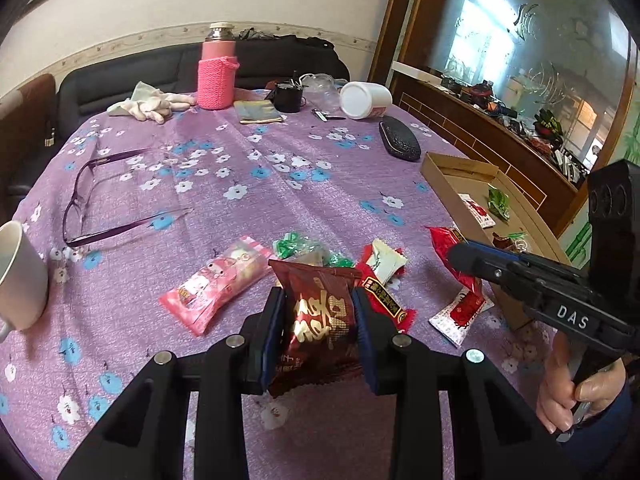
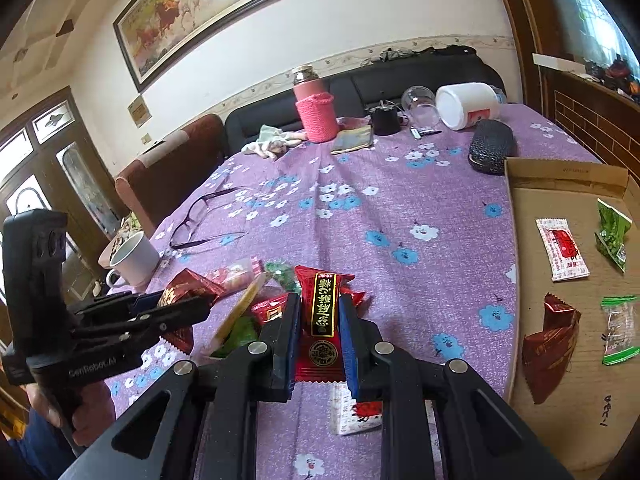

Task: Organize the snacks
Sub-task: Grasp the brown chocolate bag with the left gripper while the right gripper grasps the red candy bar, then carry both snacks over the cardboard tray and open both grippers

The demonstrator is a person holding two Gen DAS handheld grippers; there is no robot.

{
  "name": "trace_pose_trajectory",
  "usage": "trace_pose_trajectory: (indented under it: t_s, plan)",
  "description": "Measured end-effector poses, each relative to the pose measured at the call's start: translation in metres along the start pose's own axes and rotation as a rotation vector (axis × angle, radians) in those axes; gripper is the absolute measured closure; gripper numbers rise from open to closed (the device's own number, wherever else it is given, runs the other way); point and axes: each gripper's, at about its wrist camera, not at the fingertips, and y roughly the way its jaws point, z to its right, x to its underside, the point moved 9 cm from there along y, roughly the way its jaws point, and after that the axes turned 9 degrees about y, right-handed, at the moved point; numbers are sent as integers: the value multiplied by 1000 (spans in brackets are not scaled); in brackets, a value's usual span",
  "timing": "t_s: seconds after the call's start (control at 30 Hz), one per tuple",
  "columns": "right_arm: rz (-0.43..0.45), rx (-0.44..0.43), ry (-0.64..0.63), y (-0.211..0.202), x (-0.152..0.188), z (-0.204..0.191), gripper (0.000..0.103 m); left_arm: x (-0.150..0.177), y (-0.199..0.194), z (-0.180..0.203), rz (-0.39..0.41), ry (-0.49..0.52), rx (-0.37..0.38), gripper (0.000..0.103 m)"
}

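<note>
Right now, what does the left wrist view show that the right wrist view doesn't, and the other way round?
Only the left wrist view: the wall mirror and the pink cartoon snack pack in full.
Only the right wrist view: the horse painting and the whole cardboard tray floor.
Both: the left claw shut on a dark red snack packet, the right claw shut on a bright red snack packet, the purple glasses, the pink flask.

My left gripper is showing matte black angular arms with triangular cut-outs, round silver bolt heads at the joints, and blue pads lining its fingers. My right gripper is looking the same: black frame, silver bolts, blue pads. Seen from the side, it is carrying white "DAS" lettering and a black block with three round holes. A dark blue sleeve is covering my right wrist.
</note>
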Motion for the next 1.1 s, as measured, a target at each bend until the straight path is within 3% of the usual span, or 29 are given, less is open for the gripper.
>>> trace_pose_trajectory:
  t_s: [0.33,0.63,0.8,1.1]
  plan:
    - [30,31,44,0,-12,17,83,0,0,-6,3,-17,-9,71]
    - [88,39,111,-15,-23,37,83,2,1,5,2,-23,55,71]
    - [145,46,222,-35,-37,66,83,-5,-4,19,-9,-40,78,71]
    - [225,117,481,-72,-53,148,83,-41,7,112,-4,91,147,70]
